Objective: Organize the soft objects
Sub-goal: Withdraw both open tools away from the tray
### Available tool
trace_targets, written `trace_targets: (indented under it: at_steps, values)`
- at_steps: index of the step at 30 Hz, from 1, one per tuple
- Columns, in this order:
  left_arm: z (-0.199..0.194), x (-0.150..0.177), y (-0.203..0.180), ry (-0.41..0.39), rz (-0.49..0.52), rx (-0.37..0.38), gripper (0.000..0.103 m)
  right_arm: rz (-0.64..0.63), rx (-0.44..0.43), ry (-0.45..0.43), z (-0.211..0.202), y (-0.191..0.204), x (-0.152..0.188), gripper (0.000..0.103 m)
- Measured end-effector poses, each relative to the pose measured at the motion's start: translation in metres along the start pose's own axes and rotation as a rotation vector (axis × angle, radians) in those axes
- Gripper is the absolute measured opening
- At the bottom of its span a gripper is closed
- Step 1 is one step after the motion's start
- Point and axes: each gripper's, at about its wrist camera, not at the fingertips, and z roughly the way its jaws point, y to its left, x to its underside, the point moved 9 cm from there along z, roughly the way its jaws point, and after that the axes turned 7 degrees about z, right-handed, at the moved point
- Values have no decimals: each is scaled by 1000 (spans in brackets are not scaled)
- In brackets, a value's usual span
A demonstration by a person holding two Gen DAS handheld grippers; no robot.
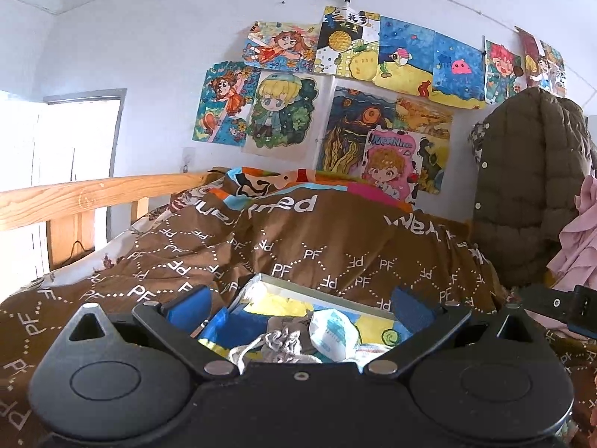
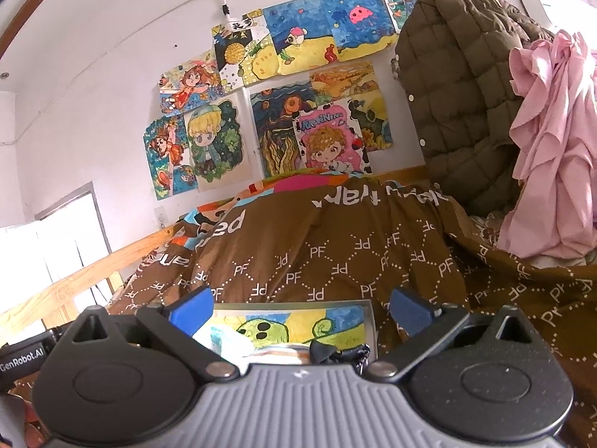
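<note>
A shallow box (image 1: 306, 293) with a painted picture on its bottom lies on the brown quilt (image 1: 298, 246). In it lie a grey knitted item (image 1: 278, 343) and a white-and-blue sock-like piece (image 1: 330, 334). My left gripper (image 1: 298, 306) is open and empty, held just above the box. In the right wrist view the same box (image 2: 367, 315) sits under my right gripper (image 2: 298, 308), which is open and empty. A white-blue soft piece (image 2: 224, 339) and a dark fabric item (image 2: 335, 352) lie at the box's near edge.
A wooden bed rail (image 1: 74, 194) runs along the left. A brown quilted jacket (image 2: 459, 86) and pink clothing (image 2: 556, 142) hang at the right. Drawings (image 1: 335, 93) cover the wall behind. The right gripper's body (image 1: 574, 304) shows at the left wrist view's right edge.
</note>
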Motion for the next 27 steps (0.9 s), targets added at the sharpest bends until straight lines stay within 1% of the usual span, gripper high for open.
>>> trace_targets:
  at_steps: [11, 17, 21, 27]
  values:
    - [-30, 5, 0, -19, 24, -27, 102, -3, 2, -15, -24, 6, 7, 103]
    - [-42, 9, 6, -12, 5, -43, 102, 9, 10, -14, -35, 5, 12, 103]
    - [-51, 13, 11, -3, -16, -51, 102, 3, 13, -9, -41, 5, 15, 103]
    - [-63, 18, 13, 3, -22, -55, 102, -11, 21, 1, -54, 7, 25, 103]
